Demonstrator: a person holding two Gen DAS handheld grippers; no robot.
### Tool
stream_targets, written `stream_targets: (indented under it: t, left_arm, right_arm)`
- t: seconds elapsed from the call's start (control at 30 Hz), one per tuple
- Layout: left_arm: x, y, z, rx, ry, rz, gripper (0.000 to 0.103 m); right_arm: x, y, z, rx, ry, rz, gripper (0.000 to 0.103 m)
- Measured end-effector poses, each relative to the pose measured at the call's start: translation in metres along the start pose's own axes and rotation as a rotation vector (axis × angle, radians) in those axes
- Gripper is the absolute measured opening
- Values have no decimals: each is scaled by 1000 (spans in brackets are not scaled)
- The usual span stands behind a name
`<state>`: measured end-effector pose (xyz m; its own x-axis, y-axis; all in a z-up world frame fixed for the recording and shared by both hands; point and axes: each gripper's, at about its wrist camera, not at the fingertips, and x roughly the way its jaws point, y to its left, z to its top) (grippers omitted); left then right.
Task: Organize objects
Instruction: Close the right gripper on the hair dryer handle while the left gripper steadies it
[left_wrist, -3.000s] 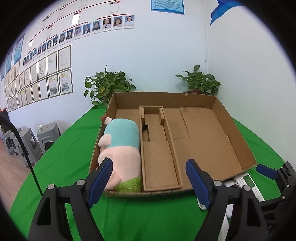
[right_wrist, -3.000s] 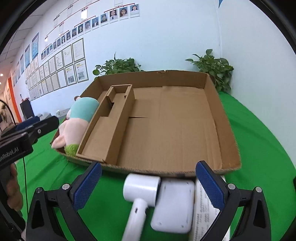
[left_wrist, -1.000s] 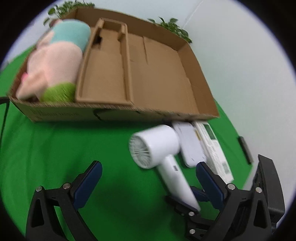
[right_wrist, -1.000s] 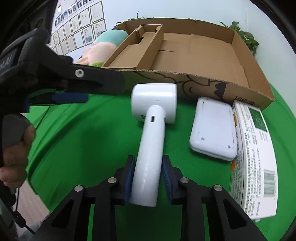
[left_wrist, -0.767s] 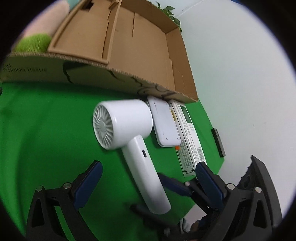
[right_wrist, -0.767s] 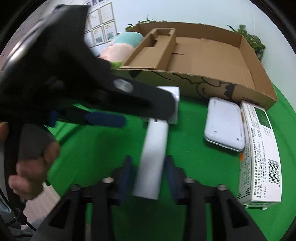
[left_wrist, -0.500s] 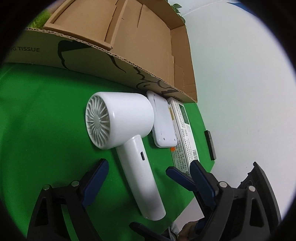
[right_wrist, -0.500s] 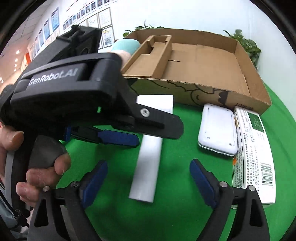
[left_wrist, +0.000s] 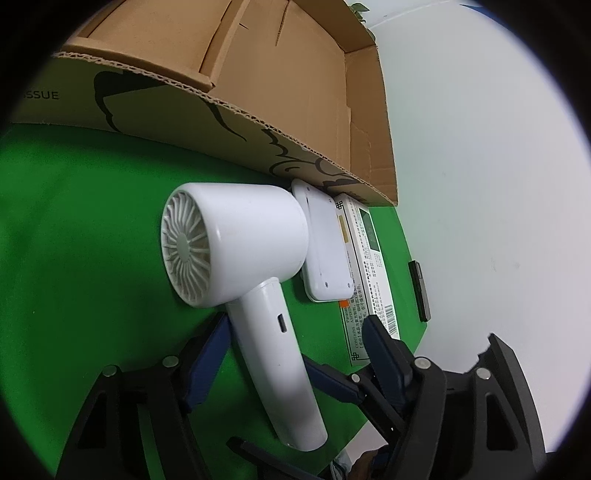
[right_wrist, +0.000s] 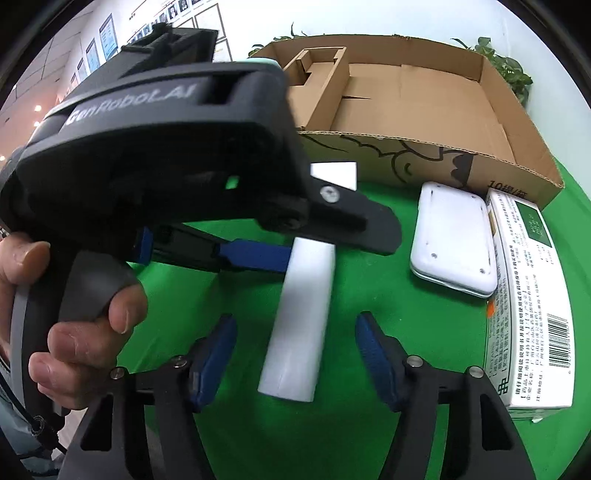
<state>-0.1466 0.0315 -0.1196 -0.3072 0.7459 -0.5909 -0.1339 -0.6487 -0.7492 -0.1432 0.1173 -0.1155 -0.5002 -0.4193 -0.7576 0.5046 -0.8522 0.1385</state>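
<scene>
Now the white hair dryer (left_wrist: 236, 243) is seen lying on the green surface (left_wrist: 74, 229), in the middle of the left wrist frame, its handle pointed down toward the lower edge. The left gripper (left_wrist: 295, 354) is spread open around that handle, one blue pad just beside its left side and the other standing off to the right, so nothing is clamped yet; the placement reads as a set-up for a grasp on the handle, the slimmest part. In the right wrist frame the right gripper (right_wrist: 295, 354) is also held open, its pads either side of the handle's end without touching, and the left gripper's black body fills the upper left there, hiding the dryer's head. The cardboard box (left_wrist: 303, 92) is found across the top of both frames, its wide right compartment bare, judged the likely destination. Just right of the dryer a flat white device (right_wrist: 454, 240) is laid, and touching its far side a green-and-white medicine box (right_wrist: 532, 295). Both grippers crowd one handle, so a collision between them is the risk to be watched.
</scene>
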Motion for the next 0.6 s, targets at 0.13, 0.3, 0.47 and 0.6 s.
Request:
stream_targets:
  t: [0.13,0.3,0.47,0.6]
  left_arm:
    - [2,1,1,-2,-9,4,62]
    - [2,2,0,-1,-22,13,58]
    - [0,4,-2,-3,-37,56,45]
    - [-1,10,-4,-33,-36,62,33]
  right_arm:
    - [3,8,1,-58,-6,-57,43]
    - [5,4,3,-41,-16,-64,35]
    - [6,-4,6,5,-20,-43,32]
    - [6,-8,7,24,-20,-27,32]
